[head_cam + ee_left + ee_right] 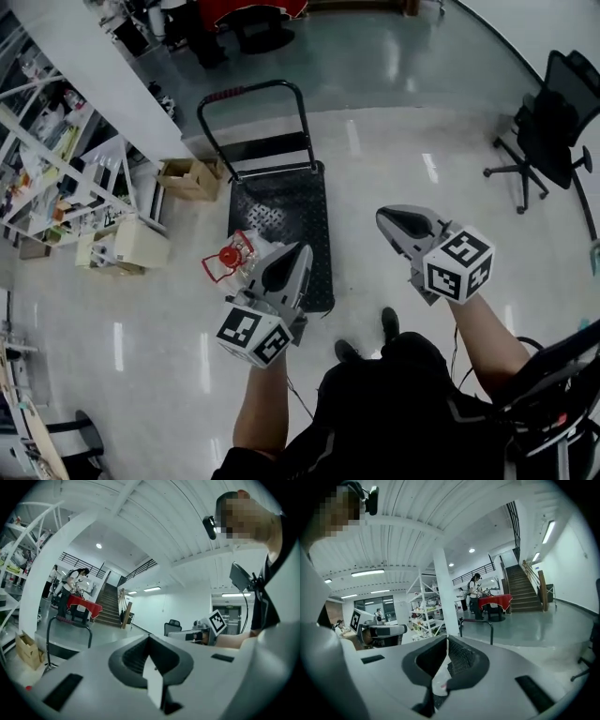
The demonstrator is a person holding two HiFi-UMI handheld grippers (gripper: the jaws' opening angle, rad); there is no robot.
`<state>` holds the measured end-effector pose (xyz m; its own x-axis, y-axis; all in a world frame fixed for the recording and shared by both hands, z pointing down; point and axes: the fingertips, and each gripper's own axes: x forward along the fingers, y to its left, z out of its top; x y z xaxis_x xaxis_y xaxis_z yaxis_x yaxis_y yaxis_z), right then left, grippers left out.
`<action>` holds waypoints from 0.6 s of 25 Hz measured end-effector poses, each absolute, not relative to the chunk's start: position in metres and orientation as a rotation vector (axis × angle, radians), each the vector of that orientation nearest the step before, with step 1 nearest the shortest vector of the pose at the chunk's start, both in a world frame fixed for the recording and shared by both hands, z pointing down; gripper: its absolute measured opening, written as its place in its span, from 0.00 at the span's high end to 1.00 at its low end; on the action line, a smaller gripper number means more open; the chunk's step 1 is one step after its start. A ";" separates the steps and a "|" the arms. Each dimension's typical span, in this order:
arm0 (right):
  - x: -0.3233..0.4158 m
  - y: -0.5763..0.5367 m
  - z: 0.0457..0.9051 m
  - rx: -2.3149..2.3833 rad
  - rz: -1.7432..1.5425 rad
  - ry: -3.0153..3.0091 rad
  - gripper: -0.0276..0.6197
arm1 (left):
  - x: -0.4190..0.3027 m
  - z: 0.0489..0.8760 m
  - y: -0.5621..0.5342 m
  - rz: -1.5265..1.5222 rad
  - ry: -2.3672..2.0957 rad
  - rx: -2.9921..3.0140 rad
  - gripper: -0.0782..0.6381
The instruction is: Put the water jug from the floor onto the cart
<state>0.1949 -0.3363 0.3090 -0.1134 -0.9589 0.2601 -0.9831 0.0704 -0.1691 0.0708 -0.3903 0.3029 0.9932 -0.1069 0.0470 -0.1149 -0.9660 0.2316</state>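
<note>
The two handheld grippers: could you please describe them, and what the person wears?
The left gripper and right gripper are light grey wedge-shaped shells with dark ribbed jaw recesses. Each carries a white cube with black square markers. The person wears a dark short-sleeved top.

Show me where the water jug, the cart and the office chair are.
water jug (228, 256), head view, on its red cap.
cart (281, 211), head view, on the dark deck.
office chair (570, 80), head view, on the backrest.
</note>
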 end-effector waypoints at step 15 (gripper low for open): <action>0.240 -0.072 0.302 2.153 0.372 -2.161 0.95 | 0.138 0.294 -0.166 0.152 -0.069 2.908 0.89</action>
<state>0.2403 -0.0724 0.3017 -0.0170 -0.9759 0.2174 -0.9925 -0.0098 -0.1219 0.1380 -0.1656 0.2941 0.9935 -0.0350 0.1082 -0.0586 -0.9728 0.2240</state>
